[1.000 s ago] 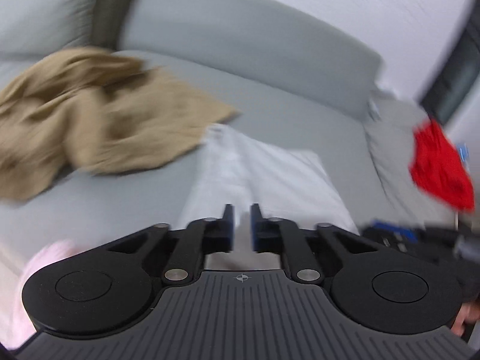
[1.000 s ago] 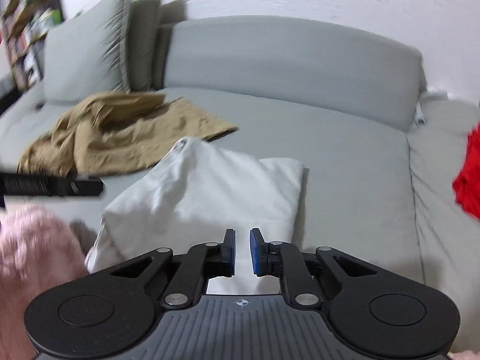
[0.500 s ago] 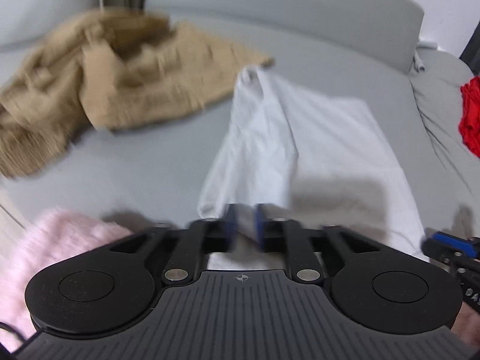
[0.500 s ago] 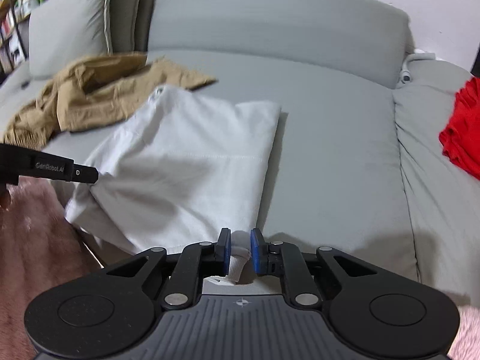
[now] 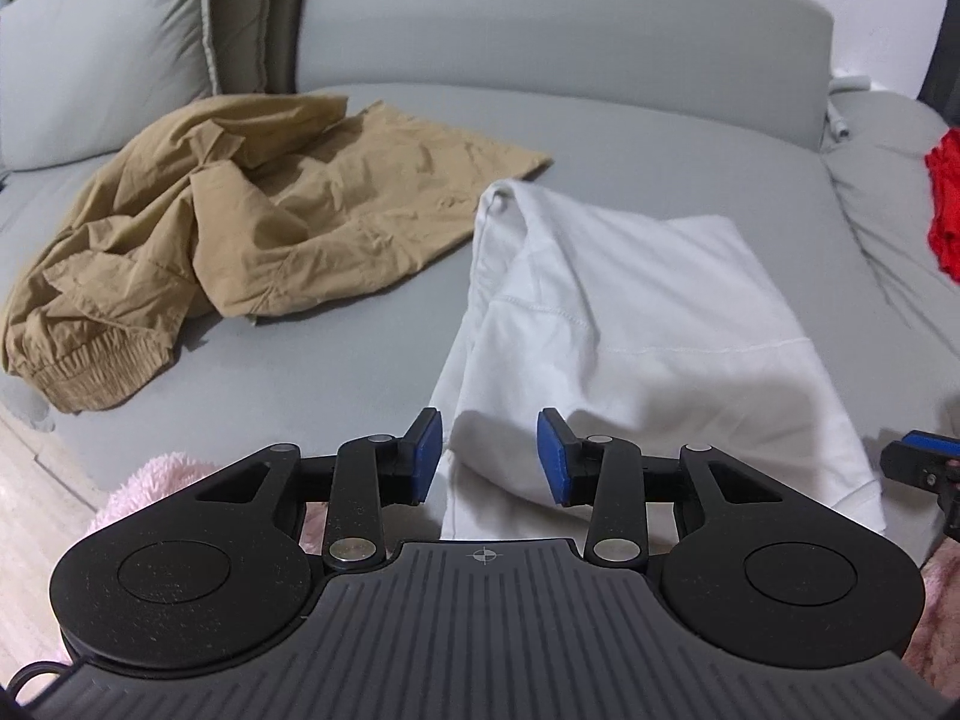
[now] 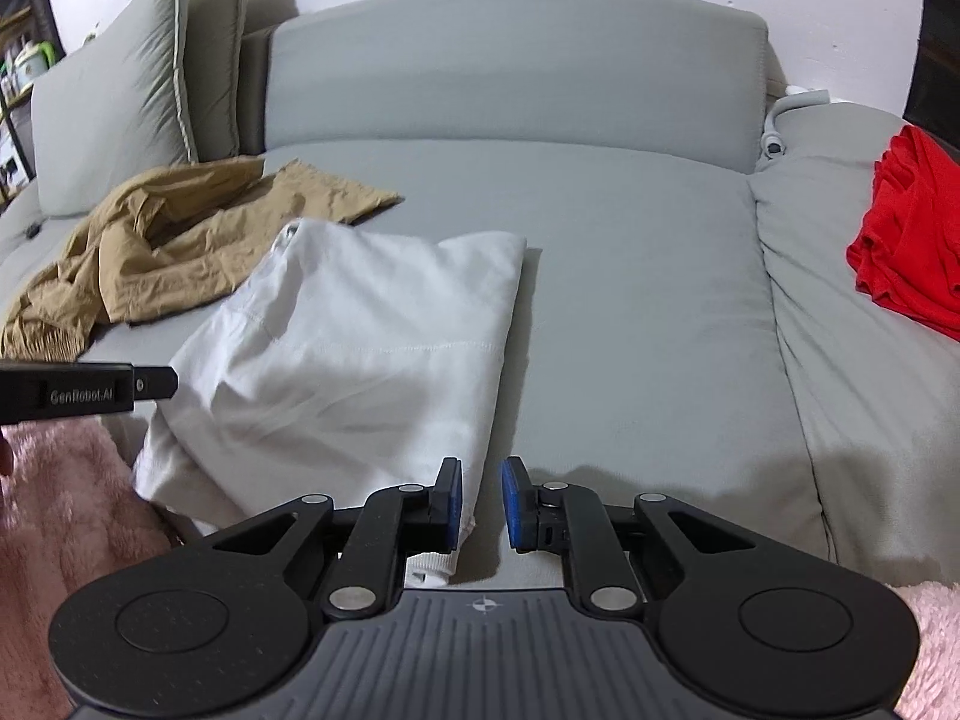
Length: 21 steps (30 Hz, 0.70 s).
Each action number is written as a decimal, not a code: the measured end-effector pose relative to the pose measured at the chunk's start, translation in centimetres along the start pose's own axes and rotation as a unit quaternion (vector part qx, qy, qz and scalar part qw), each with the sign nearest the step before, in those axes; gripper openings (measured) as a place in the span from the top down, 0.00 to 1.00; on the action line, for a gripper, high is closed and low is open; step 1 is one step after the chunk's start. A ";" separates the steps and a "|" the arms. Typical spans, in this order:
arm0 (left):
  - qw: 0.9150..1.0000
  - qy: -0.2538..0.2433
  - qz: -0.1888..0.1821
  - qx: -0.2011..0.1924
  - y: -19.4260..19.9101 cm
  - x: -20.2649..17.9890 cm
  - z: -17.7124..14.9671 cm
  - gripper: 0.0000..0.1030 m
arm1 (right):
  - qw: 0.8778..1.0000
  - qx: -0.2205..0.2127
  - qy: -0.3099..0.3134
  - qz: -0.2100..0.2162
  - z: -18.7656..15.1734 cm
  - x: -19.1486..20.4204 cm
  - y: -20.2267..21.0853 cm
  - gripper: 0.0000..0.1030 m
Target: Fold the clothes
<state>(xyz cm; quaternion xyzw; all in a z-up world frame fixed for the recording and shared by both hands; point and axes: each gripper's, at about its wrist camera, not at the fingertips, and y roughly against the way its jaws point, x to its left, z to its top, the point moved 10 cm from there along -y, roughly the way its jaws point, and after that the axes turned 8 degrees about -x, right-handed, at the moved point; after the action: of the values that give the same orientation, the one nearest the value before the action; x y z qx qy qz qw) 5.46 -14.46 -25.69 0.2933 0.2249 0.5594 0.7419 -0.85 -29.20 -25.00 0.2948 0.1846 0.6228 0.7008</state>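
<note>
**Both grippers spread at near edge of white garment**

Left gripper (image 5: 489, 450) has its jaws wide apart, holding nothing — the near left part of the white garment (image 5: 648, 324) sits between and just beyond the blue pads (image 5: 427, 447). Right gripper (image 6: 482, 501) is also parted, narrower gap, empty; its left pad is touching or just beside the garment's near right corner, and a ribbed cuff (image 6: 431, 570) pokes out below it.

The white garment lies on the grey sofa seat (image 6: 630, 276), doubled into a rough rectangle with a seam line across it; the left side is still bunched and rumpled. A tan garment (image 5: 252, 222) lies crumpled just beside it to the left, touching or nearly so at the far corner. A red garment (image 6: 900, 234) sits well apart on the right cushion.

Step in hand, as a judgement: this fits either a fold just laid down and released, or a fresh grab lining up on the near edge — the pictures don't settle which. Any further fold calls for both pads closing on the near hem at matched corners, catching all layers.
</note>
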 end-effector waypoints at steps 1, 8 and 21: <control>1.000 0.003 -0.008 -0.009 0.3 -0.2 0.2 0.60 | 1.000 -0.002 -0.001 0.001 0.2 0.0 -0.1 0.86; 0.994 0.025 -0.094 -0.050 0.3 -1.1 3.2 0.69 | 1.000 -0.008 0.002 0.007 1.7 0.5 -1.5 0.86; 0.993 -0.020 -0.113 0.012 -10.7 -3.6 4.4 0.91 | 0.997 0.000 0.066 0.039 5.8 5.2 -11.4 0.88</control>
<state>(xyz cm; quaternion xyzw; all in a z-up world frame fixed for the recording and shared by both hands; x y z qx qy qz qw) 14.88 -20.89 -29.87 0.2860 0.2485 0.4628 0.8014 12.27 -25.70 -27.40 0.2595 0.2188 0.6679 0.6623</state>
